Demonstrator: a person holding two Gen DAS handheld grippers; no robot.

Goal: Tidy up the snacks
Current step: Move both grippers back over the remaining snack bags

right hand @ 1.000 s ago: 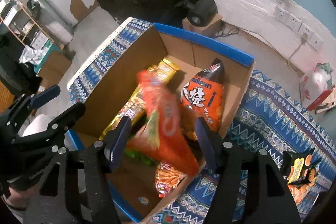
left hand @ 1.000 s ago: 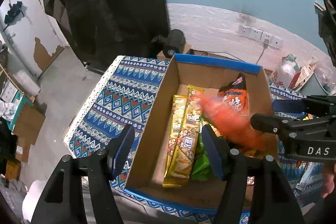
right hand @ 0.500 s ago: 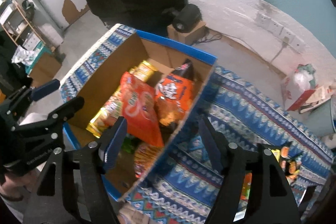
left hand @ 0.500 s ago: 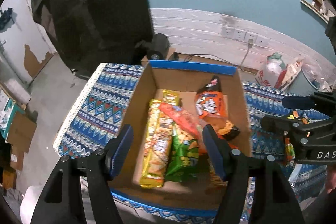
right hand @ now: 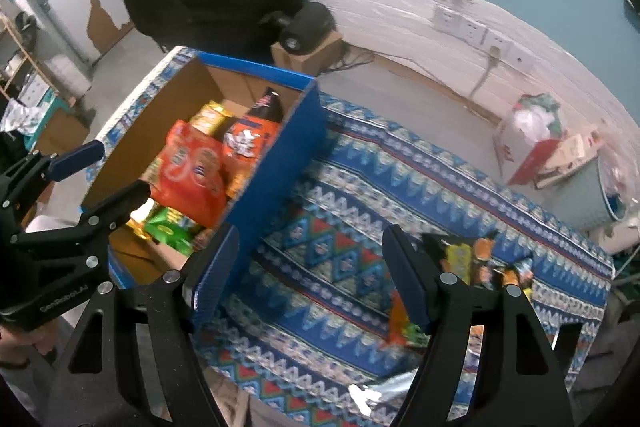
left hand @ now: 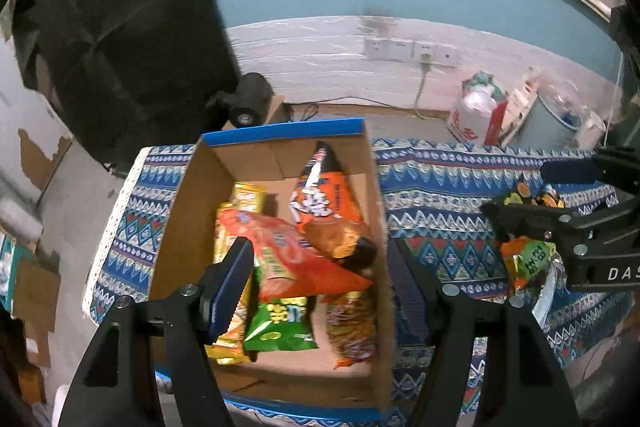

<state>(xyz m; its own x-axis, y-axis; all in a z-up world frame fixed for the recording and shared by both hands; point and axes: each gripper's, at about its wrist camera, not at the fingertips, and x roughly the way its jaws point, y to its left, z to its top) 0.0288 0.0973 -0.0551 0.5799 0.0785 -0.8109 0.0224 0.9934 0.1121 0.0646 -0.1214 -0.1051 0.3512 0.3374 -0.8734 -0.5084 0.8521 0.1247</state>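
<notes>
A blue-rimmed cardboard box (left hand: pixel 276 135) stands on a patterned blue cloth (left hand: pixel 436 195) and holds several snack bags. An orange bag (left hand: pixel 296 259) lies on top, beside an orange-and-black bag (left hand: pixel 320 195), a green bag (left hand: pixel 280 323) and yellow packs (left hand: pixel 248 195). My left gripper (left hand: pixel 320 287) is open and empty above the box's near end. My right gripper (right hand: pixel 312 279) is open and empty over the cloth, right of the box (right hand: pixel 280 155). More snack packs (right hand: pixel 480 263) lie on the cloth by its right finger; they also show in the left wrist view (left hand: pixel 528 259).
A black round device (left hand: pixel 248 99) on a small carton sits behind the box. A dark curtain (left hand: pixel 120 27) hangs at the back left. A white-and-red bag (left hand: pixel 476 115) and a pale bin (right hand: pixel 580 187) stand by the wall with sockets (left hand: pixel 400 49).
The orange bag has left my right gripper and come to rest in the box. My right gripper has swung right over the cloth. My left gripper has pulled back a little.
</notes>
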